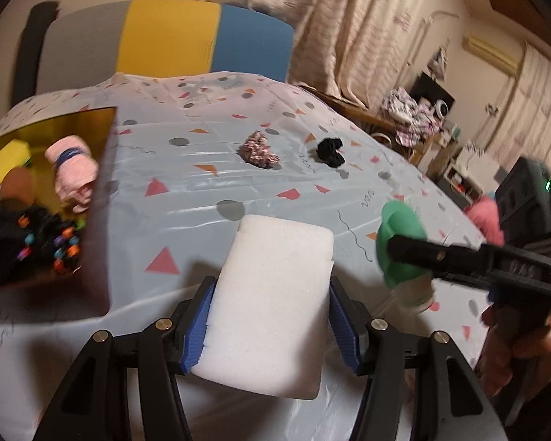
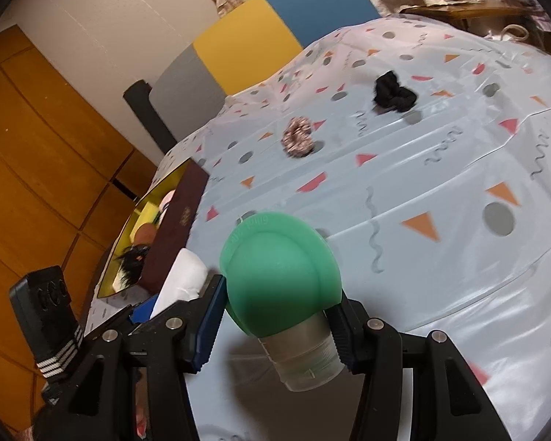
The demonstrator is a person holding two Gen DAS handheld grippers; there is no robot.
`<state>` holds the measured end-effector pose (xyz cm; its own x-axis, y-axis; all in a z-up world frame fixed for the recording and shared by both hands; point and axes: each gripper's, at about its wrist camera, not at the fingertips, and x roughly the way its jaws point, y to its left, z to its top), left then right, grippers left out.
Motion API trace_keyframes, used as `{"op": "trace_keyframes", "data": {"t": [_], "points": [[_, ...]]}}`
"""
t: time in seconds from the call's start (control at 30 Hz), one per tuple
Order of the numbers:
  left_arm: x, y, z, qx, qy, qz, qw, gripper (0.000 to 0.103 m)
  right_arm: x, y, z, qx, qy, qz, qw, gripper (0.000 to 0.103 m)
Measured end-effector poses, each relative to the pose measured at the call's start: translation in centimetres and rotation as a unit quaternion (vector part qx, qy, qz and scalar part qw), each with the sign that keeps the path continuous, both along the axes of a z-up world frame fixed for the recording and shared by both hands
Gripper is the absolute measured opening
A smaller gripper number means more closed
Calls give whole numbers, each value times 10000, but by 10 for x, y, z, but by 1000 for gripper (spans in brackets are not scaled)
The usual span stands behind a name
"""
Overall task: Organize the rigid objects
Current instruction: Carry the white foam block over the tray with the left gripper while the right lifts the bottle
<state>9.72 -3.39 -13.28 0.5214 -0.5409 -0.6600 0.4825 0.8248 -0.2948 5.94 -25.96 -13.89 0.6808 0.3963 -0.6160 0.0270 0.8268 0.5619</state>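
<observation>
White and soft-edged, one rectangular sponge block (image 1: 273,296) sits between the blue ribbed pads (image 1: 198,327) of the left gripper (image 1: 272,325), both pads pressed against its long sides, its far end reaching past the fingertips over the table. One travel bottle (image 2: 283,290), with a green silicone body and a clear screw cap at its near end, is pinched the same way in the right gripper (image 2: 279,316), the pads gripping it about where green meets clear, the rounded green end jutting forward above the tablecloth (image 2: 440,183). From the left wrist view that bottle shows at the right, with a hand on the gripper's handle below it. Beyond both grippers the pale blue cloth, printed with triangles, dots and squiggles, carries two scrunchies lying well apart from the held things: one pink-patterned scrunchie (image 1: 258,150) and, near it, one black scrunchie (image 1: 330,151). At the left edge stands one open box (image 1: 103,191) with a yellow lining, holding a pink bundle, a dark beaded item and other pieces too blurred to count. Farther back a grey, yellow and blue chair back (image 1: 165,36) rises behind the table.
</observation>
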Motion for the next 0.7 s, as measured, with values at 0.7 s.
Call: {"op": "trace_keyframes", "data": {"t": [0.7], "points": [[73,211,44,-270,-57,2545,9667,59,23,94,20,-54,-22,829,9965,54]]}}
